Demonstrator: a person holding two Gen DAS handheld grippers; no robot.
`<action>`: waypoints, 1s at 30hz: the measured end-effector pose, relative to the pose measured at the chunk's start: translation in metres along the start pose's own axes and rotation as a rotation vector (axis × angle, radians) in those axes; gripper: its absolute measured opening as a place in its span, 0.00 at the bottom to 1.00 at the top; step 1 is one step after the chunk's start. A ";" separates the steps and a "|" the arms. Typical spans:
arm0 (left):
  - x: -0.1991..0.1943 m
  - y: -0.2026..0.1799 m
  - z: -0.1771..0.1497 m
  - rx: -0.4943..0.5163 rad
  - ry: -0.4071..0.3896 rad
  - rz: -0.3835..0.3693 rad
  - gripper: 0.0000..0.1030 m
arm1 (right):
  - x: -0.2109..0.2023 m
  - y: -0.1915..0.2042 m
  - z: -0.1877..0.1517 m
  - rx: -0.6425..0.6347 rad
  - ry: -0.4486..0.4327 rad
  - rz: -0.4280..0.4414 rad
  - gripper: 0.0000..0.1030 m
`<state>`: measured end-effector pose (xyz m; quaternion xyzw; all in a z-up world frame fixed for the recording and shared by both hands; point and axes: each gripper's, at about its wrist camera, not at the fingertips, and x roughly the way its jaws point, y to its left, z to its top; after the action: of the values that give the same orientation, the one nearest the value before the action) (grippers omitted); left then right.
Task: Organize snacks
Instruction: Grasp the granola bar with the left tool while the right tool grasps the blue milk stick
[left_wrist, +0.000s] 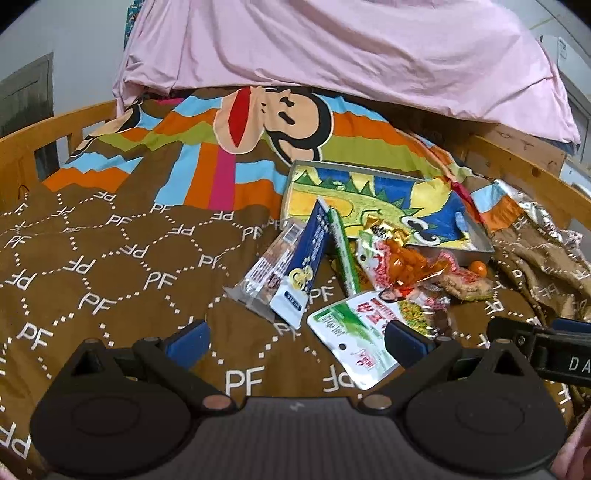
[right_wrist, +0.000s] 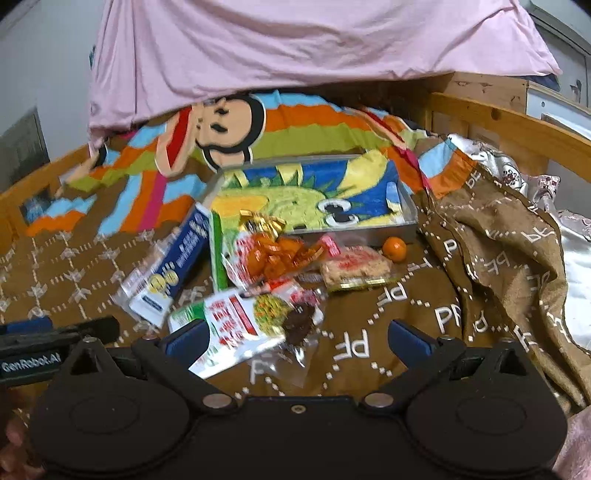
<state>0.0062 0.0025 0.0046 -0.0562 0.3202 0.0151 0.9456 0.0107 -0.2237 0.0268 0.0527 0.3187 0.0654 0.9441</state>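
Left tool (left_wrist: 295, 341): fingers spread wide, nothing held, hovering over the bed (left_wrist: 110, 280). Right tool (right_wrist: 297, 339): likewise spread and empty.

Snack heap, left to right: clear-wrapped bar pack (left_wrist: 264, 266), blue carton (left_wrist: 303, 262), green stick pack (left_wrist: 345, 254), orange-candy bag (left_wrist: 402, 262), rice-cake pack (left_wrist: 467, 284), small orange (left_wrist: 478, 266).

White-and-green pouch (right_wrist: 240, 325) is judged the nearest item; its long axis runs diagonally, one end beside the right tool's left finger.

Dinosaur-print tray (left_wrist: 480, 253) lies just behind the heap.

Surface: brown patterned blanket, rumpled at right. Room: wooden bed frame (left_wrist: 22, 147), pink sheet (left_wrist: 332, 48) hanging above.
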 end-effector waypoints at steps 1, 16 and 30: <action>-0.001 0.000 0.000 -0.002 -0.001 -0.008 1.00 | -0.002 0.001 0.000 0.004 -0.011 0.007 0.99; -0.010 0.019 0.022 -0.093 -0.026 0.038 1.00 | -0.024 0.018 0.025 0.019 -0.137 0.048 0.99; 0.007 0.039 0.050 -0.196 -0.065 0.026 1.00 | 0.008 0.018 0.080 -0.176 -0.145 -0.010 0.99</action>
<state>0.0394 0.0467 0.0361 -0.1440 0.2872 0.0603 0.9451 0.0636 -0.2094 0.0878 -0.0276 0.2427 0.0843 0.9660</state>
